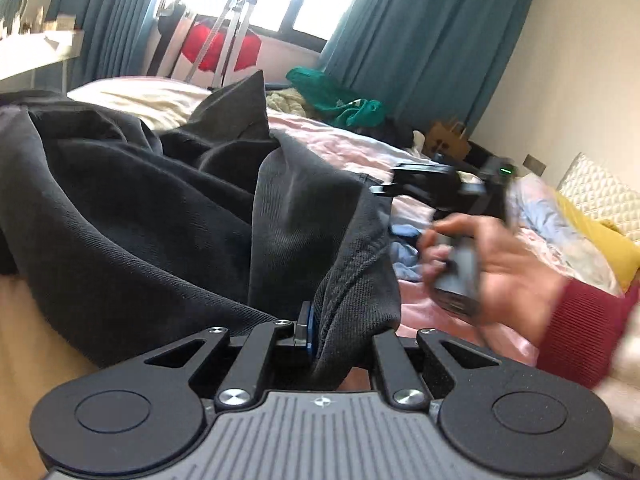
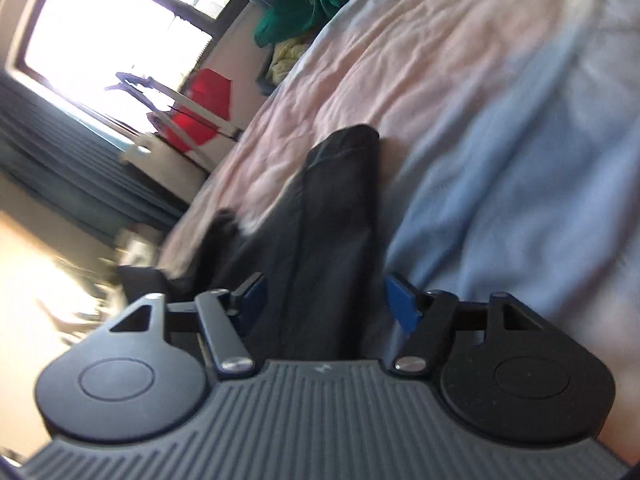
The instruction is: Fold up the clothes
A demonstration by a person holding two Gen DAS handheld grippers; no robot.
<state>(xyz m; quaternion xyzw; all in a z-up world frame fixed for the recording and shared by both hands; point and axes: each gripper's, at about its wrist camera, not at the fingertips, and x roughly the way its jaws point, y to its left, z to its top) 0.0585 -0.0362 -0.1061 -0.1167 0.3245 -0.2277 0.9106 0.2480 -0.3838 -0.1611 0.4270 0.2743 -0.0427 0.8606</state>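
1. Our left gripper [image 1: 320, 340] is clamped on the dark garment [image 1: 160, 208], which lies heaped on the bed [image 1: 344, 140].
2. Our right gripper [image 2: 324, 300] has its fingers [image 2: 402, 304] apart, astride a fold running lengthwise away from us.

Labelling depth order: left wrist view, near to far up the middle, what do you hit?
left gripper shut on the dark garment → pink bedding → green garment → teal curtain
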